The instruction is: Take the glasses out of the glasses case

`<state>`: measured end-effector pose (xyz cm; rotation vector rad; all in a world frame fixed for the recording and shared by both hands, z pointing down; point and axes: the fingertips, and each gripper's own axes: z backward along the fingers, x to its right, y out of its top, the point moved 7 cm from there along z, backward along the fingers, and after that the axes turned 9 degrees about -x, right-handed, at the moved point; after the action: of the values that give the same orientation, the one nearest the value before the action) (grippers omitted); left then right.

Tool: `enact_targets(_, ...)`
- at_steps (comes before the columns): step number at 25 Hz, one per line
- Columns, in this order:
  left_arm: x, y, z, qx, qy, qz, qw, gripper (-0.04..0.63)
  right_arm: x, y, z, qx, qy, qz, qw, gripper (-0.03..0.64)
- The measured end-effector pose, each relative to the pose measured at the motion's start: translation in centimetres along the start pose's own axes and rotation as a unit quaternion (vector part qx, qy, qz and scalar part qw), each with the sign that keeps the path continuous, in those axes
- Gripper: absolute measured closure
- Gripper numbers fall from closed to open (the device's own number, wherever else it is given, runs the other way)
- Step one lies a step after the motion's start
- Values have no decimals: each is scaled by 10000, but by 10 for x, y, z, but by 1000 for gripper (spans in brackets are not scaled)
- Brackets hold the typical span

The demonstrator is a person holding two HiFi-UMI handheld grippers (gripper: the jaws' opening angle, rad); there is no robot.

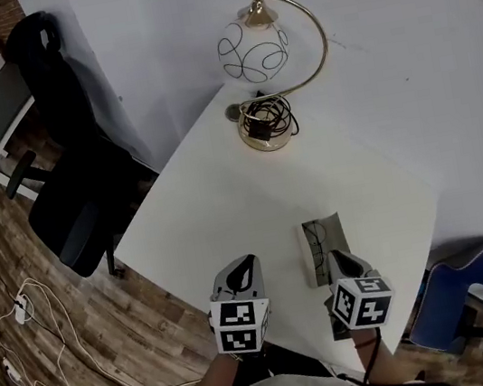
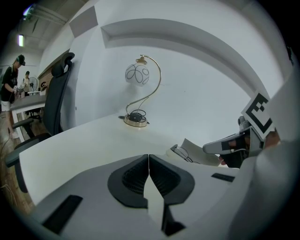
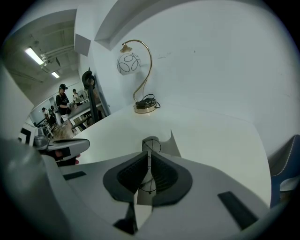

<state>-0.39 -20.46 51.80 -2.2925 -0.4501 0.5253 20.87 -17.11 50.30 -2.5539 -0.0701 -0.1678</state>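
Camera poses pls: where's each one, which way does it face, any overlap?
Head view: on the person's head, steeply down at the table; left claw, right claw and a forearm show.
Left gripper view: on the left claw, shut, facing the lamp; right claw at its right.
Right gripper view: on the right claw, shut on the glasses, facing the lamp; left claw at its left.
Shared: all three see lamp, glasses and case.

White table (image 1: 226, 208), white lamp globe (image 1: 252, 48) looped with black lines on gold stem, black chair (image 1: 73, 170), brown wood-grain floor (image 1: 94, 350), pale glasses case (image 1: 332, 232), dark-rimmed glasses (image 1: 313, 240), black-and-white square markers (image 1: 240, 316) on grey left gripper (image 2: 148, 157) and right gripper (image 3: 150, 157).
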Motion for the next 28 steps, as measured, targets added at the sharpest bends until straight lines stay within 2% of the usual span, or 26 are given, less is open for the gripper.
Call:
enact_targets(20, -28, -2, -27, -164, -7, 71, 9998, 575, 2, 1, -30, -601, -33, 116, 9981, 576)
enact_targets(21, -29, -1, -28, -175, -16, 45, 9998, 575, 3, 1, -31, -645, -27, 123, 9978, 568)
enact_targets(22, -29, -1, -29, -191, -31, 18, 9998, 575, 3, 0, -33, -694, -24, 134, 9975, 523)
enact_targets(23, -30, 0, -31, -209, -48, -8, 9998, 575, 3, 0, -34, -742, -24, 148, 9971, 506)
enact_targets(28, -31, 3, -36, -212, -89, -81, 9997, 575, 5, 0, -38, -916, -8, 215, 9956, 506)
